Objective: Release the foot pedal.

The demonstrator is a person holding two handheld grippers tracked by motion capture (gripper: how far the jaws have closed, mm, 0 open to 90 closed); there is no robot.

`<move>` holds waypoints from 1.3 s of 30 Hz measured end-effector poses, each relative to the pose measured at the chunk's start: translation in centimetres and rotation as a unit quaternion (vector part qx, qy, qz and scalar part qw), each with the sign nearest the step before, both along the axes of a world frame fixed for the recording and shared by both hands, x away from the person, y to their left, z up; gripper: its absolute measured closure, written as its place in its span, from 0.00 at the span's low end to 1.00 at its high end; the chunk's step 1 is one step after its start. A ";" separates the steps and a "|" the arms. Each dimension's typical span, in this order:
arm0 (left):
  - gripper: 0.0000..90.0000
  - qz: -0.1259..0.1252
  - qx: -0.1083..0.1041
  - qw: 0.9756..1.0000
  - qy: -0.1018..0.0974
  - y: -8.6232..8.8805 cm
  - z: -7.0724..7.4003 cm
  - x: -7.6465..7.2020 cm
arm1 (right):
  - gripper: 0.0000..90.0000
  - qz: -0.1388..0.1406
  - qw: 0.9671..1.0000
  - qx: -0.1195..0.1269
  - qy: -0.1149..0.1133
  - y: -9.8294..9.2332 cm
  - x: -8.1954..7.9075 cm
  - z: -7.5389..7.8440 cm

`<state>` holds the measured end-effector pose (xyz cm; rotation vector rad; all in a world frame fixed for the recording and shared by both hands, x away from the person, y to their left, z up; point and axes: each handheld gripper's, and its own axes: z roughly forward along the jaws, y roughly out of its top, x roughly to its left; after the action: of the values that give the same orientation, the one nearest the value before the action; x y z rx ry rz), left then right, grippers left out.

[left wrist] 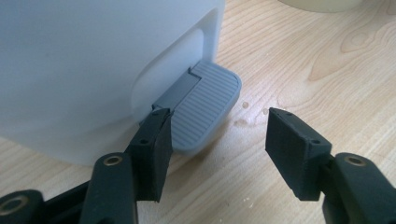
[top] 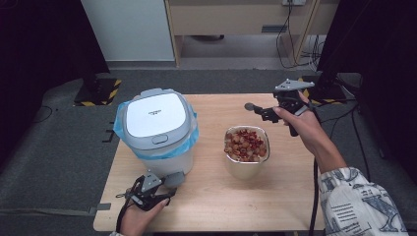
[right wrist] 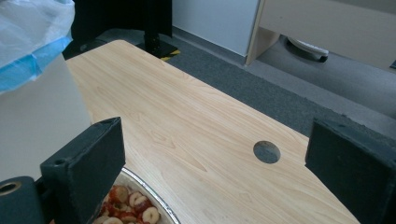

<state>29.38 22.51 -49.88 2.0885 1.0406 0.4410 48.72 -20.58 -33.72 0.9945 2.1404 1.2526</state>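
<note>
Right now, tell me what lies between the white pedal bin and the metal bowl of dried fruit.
Bare wood. The high view shows the light wooden table uncovered between the white pedal bin and the metal bowl.

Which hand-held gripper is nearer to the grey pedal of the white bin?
Left. The left hand-held gripper is right at the pedal, one pad beside its edge. The right hand-held gripper is far across the table, beyond the bowl of dried fruit.

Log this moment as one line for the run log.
left hand-held gripper: open at pedal of lidded bin | right hand-held gripper: open, empty, above table | bowl of dried fruit: untouched
</note>
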 end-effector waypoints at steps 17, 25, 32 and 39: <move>0.22 0.053 -0.012 0.999 0.006 3.1 -0.1 -0.7 | 0.06 -0.040 0.999 -0.003 0.006 -4.0 -1.1 -2.4; 0.17 0.079 -0.003 0.997 0.005 4.5 -0.5 -0.2 | 0.06 -0.057 0.998 -0.008 0.015 -6.5 -2.5 -5.4; 0.16 0.098 -0.002 0.995 0.011 5.5 -0.9 0.3 | 0.06 -0.073 0.997 -0.015 0.034 -8.3 -4.7 -9.2; 0.16 0.096 0.015 0.995 0.015 5.2 -1.2 0.5 | 0.06 -0.082 0.995 -0.014 0.061 -9.1 -6.4 -13.0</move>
<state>29.86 27.74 -51.04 2.0342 1.2651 0.5238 42.28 -29.68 -46.68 1.2364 2.1109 1.1051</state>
